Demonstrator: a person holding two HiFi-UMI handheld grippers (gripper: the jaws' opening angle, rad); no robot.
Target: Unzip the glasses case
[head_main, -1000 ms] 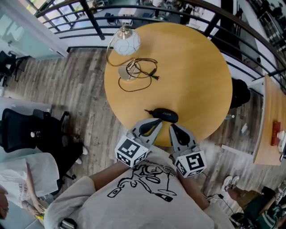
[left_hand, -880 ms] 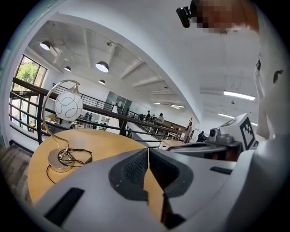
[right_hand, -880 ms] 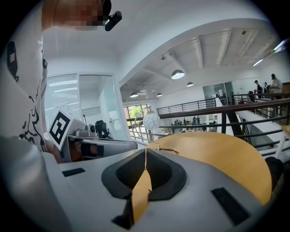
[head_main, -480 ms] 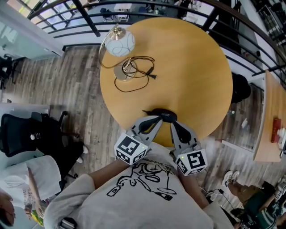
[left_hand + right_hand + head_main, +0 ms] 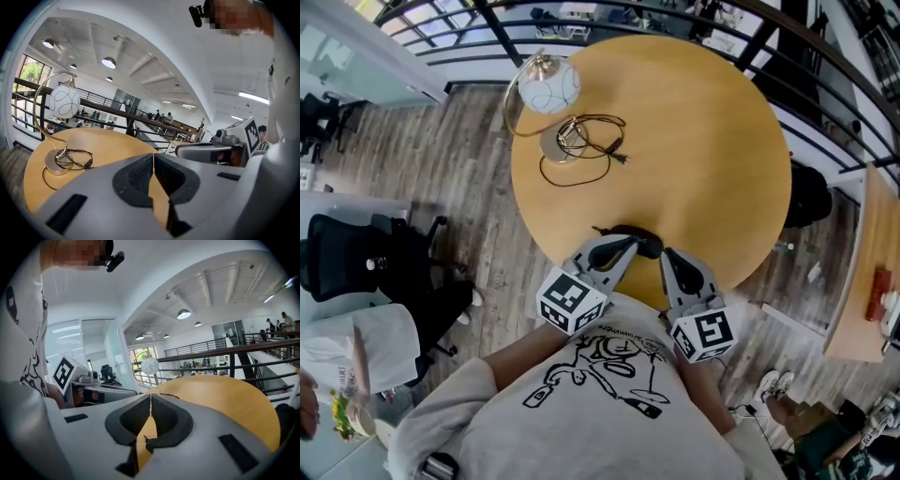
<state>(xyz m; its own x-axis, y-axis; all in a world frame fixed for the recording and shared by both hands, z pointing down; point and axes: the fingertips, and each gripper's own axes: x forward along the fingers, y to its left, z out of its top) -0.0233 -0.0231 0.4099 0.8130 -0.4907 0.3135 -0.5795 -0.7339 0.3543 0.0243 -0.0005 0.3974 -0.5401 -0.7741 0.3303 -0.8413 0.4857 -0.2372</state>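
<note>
Table (image 5: 703, 141) round, wooden, on plank floor (image 5: 441, 169); left gripper (image 5: 153, 159), right gripper (image 5: 150, 401) pinched shut.

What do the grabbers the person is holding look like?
Both the left gripper and right gripper are grey plastic, tapering to pointed jaws lined with black textured pads. Each carries a white cube printed with black square markers. The person wears a pale grey shirt with a black drawing.

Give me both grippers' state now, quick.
Left grey two-jaw gripper: closed, nothing between the jaws.
Right grey two-jaw gripper: closed, nothing between the jaws.
</note>
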